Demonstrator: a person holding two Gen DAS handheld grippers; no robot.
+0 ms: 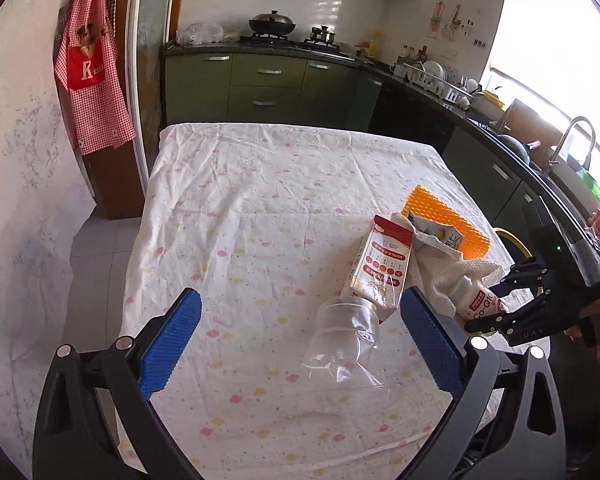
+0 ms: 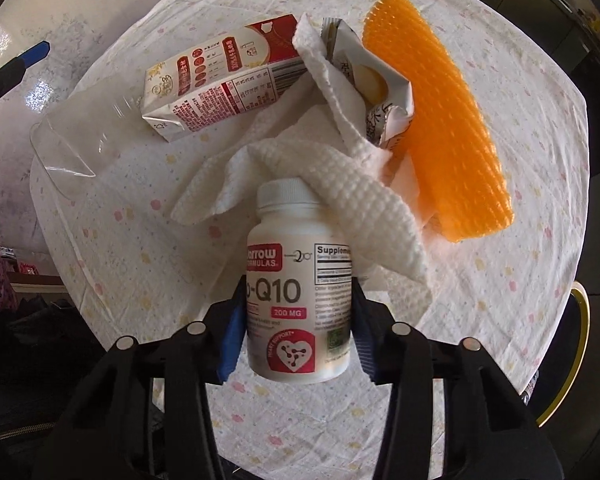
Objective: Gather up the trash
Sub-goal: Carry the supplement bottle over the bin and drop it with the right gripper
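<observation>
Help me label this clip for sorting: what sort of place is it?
A home kitchen, most likely. A wok sits on a gas stove, green cabinets run under the counter, and a dish rack stands near a sink faucet. A cloth-covered table fills the foreground.

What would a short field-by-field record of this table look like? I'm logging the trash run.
surface: table with floral cloth
right gripper: closed on white supplement bottle
left gripper: open, empty, above clear plastic cup
paper towel: draped over bottle cap
milk carton: lying on its side
snack wrapper: beside orange mat
</observation>
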